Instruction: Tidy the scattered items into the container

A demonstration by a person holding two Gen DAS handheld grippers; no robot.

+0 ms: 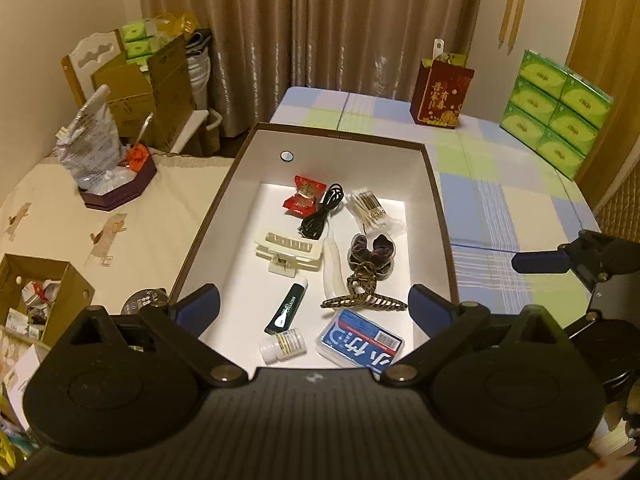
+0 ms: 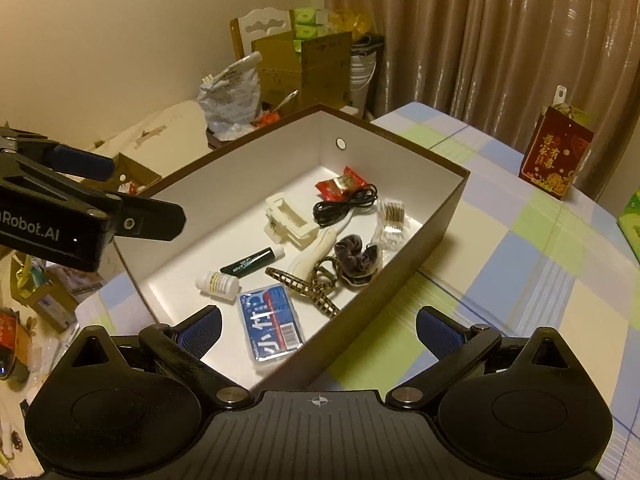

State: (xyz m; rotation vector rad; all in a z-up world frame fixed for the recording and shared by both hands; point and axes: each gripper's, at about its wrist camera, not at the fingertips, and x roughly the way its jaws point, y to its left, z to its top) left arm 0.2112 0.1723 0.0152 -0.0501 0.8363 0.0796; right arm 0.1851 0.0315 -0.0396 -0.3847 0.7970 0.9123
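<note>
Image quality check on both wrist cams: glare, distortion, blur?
Left wrist: warm dim light, black fisheye corners, box floor glares white behind the cable; left gripper sharp. Right wrist: same vignette, bowed table edges, soft detail; right gripper sharp.

1. Left gripper (image 1: 314, 308): matte black ribbed housing with a small white crosshair mark at centre.
2. Each side carries 1 rounded black lobe with a triangular cut-out and a circular recess.
3. 2 black link arms pivot on silver round-head screws.
4. Fingers (image 1: 202, 304): blue textured pads.
5. Right gripper (image 2: 318, 326): identical build; the left unit's side reads "Robot.AI" in white lettering.
</note>
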